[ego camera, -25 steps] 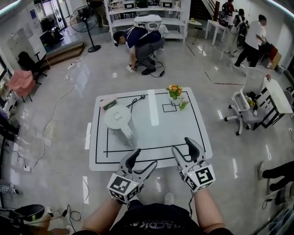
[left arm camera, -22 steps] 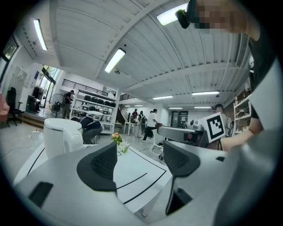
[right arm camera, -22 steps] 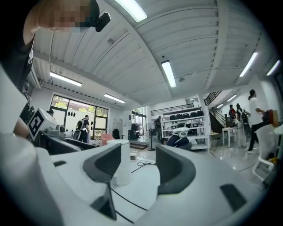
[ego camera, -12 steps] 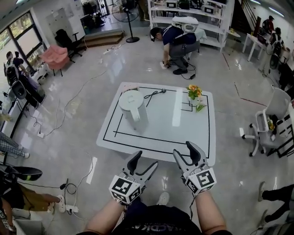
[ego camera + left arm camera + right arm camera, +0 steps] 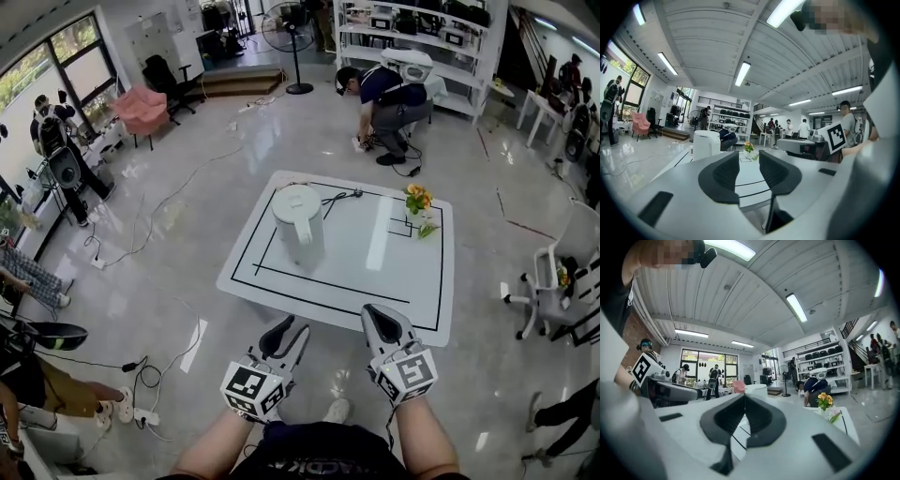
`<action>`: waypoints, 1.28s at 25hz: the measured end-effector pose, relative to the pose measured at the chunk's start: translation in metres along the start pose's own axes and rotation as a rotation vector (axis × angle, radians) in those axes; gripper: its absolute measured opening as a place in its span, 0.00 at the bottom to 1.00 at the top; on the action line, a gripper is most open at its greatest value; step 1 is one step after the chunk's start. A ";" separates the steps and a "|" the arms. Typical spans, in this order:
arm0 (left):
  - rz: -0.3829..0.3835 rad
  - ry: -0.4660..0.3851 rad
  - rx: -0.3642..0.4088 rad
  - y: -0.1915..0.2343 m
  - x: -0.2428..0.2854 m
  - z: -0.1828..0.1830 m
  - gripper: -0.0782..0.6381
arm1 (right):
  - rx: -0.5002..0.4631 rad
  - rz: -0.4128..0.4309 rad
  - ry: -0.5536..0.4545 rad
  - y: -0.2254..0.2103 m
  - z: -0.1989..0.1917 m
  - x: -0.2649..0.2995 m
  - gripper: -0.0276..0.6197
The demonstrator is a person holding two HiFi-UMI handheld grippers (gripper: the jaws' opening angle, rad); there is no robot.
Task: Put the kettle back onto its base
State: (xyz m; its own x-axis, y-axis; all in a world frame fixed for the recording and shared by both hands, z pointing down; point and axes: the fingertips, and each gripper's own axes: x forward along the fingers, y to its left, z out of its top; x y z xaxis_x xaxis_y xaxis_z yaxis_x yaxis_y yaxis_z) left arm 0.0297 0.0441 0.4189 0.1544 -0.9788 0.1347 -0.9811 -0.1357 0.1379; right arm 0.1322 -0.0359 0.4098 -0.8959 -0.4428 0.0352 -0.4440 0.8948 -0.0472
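L gripper (image 5: 290, 330) jaws just closing, narrow gap left, nothing btwn. R gripper (image 5: 382, 321) beside it, jaws just closed, tips touching, empty.

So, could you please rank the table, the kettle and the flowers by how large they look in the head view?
1. table, by far the largest.
2. kettle.
3. flowers, smallest; they stand a little farther off, yet the gap is clear.

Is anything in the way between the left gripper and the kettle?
Nothing visible. Only bare table lies between the left gripper and the kettle. The flowers stand off to the right. The gripper's jaws have just been closing with nothing between them.
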 end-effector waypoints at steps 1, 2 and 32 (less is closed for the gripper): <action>0.008 -0.005 -0.002 0.004 -0.002 0.001 0.26 | 0.001 -0.002 0.000 0.002 0.000 0.000 0.05; 0.015 -0.008 -0.007 0.007 -0.004 0.002 0.21 | 0.001 -0.001 0.001 0.005 -0.001 0.001 0.05; -0.042 -0.029 -0.023 0.023 -0.012 0.014 0.12 | -0.038 -0.028 0.057 0.026 0.001 0.014 0.05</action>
State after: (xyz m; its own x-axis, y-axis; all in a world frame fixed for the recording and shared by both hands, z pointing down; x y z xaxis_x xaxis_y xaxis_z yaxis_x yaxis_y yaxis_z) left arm 0.0033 0.0511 0.4071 0.1920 -0.9763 0.1001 -0.9708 -0.1740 0.1653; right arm 0.1082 -0.0184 0.4083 -0.8806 -0.4646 0.0928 -0.4672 0.8841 -0.0072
